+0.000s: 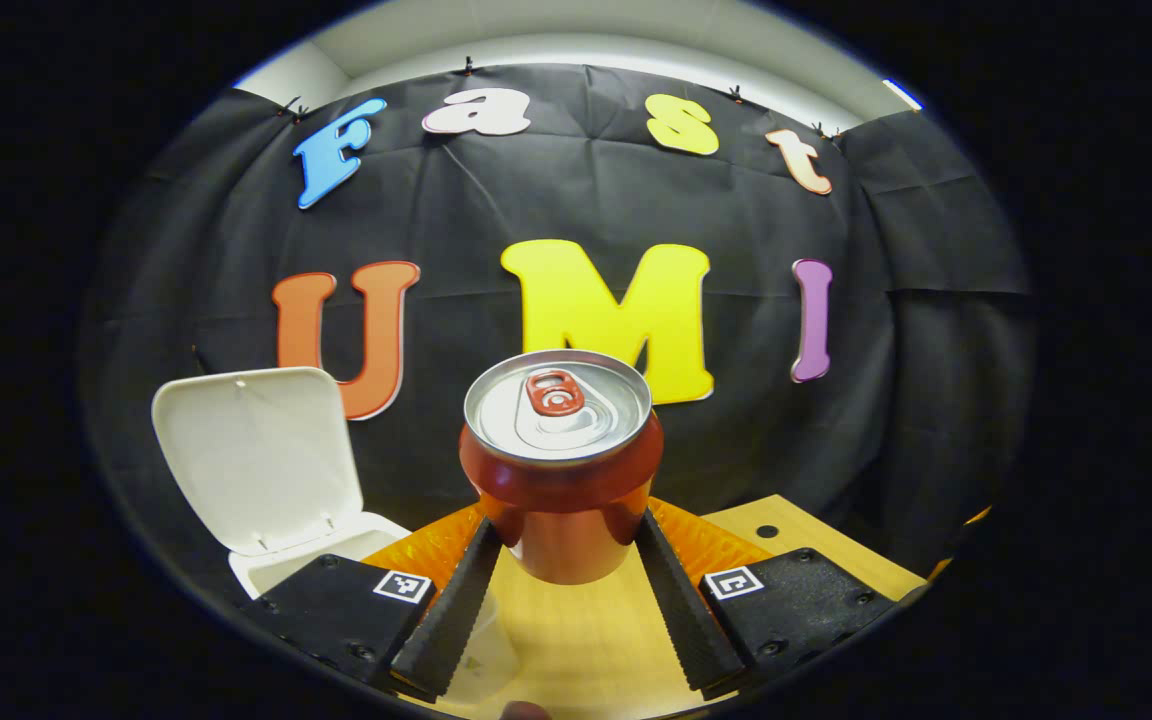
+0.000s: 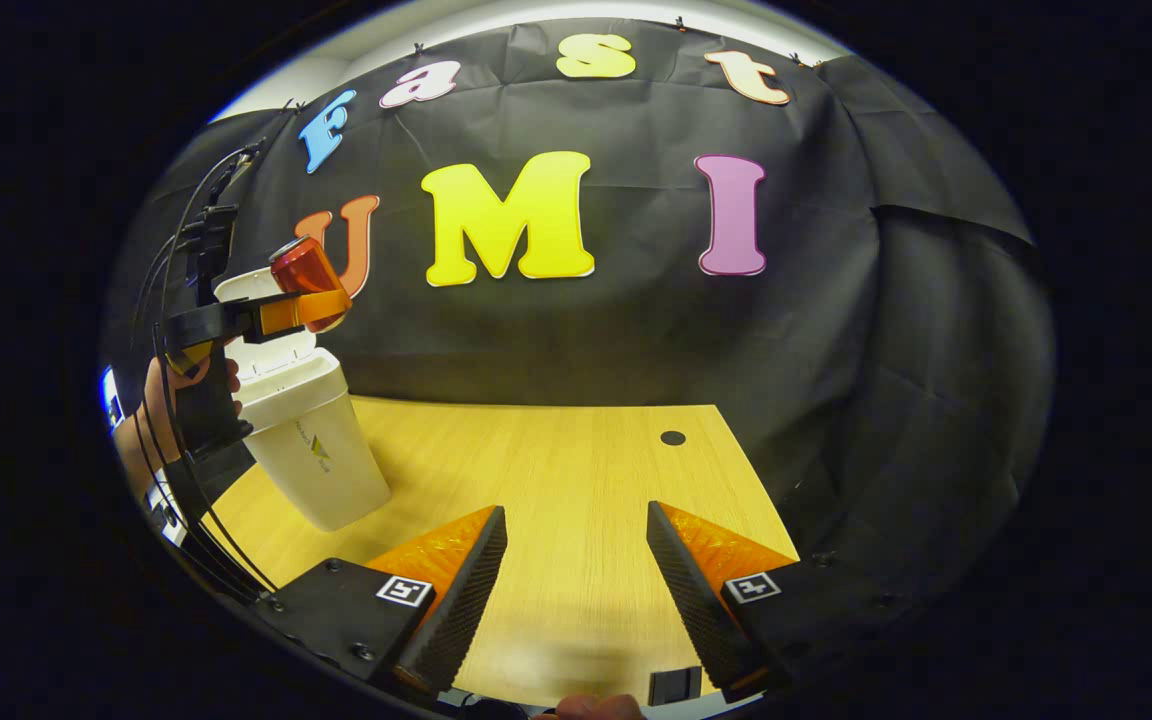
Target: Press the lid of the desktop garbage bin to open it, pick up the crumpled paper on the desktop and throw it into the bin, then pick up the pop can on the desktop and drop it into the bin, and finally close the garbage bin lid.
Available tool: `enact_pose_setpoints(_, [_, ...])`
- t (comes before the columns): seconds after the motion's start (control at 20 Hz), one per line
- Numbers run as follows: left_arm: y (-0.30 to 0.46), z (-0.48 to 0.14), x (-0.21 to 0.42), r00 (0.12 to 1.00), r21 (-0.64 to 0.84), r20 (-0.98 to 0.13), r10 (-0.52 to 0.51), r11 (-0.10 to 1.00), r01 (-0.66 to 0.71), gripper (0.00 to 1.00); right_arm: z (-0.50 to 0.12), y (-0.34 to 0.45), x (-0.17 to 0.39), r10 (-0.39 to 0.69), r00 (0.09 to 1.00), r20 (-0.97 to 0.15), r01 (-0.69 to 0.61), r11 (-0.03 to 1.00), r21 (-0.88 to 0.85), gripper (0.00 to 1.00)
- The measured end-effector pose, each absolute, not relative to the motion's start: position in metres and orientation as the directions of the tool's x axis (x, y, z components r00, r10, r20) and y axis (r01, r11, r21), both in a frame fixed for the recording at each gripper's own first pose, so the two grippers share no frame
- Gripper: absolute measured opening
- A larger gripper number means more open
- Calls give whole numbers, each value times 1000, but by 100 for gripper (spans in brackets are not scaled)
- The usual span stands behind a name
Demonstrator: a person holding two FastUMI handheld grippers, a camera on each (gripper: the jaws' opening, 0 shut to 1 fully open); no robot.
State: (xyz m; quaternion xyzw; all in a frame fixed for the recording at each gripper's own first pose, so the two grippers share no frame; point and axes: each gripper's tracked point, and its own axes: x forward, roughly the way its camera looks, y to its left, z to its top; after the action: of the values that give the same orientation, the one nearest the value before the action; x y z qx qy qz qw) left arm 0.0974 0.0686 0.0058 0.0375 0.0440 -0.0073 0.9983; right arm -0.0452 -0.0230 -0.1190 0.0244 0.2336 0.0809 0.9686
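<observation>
My left gripper (image 1: 564,560) clamps the can (image 1: 562,460) upright by its sides, lifted above the desk (image 2: 556,470) just beside the bin (image 2: 311,440), whose lid (image 1: 251,455) stands open to receive it, while my right gripper (image 2: 576,560) waits spread and empty.

- The pop can (image 1: 561,470) has a glossy red metal body; its top is bright, smooth silver metal with a red pull tab (image 1: 554,391).
- The garbage bin (image 2: 316,450) and its raised lid (image 1: 254,455) look like smooth, matt off-white plastic.
- The desktop (image 2: 556,470) is pale wood-grain with a smooth, slightly satin finish.
- The left gripper (image 1: 564,600) has fingers (image 1: 456,610) with a ribbed, matt inner face.
- The booth wall (image 2: 836,330) is creased, matt black cloth.
</observation>
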Motion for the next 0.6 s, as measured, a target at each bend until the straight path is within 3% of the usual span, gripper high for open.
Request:
enact_pose_setpoints(0.3, [161,-35,93,960,83,-210,184,982,-170,84,-120,-6,-34,218,866,-449,-183,976,120,90])
enact_pose_setpoints(0.6, [202,-58,96,910,84,-267,316,949,-305,84,-122,2,-28,233,853,-467,-202,972,116,90])
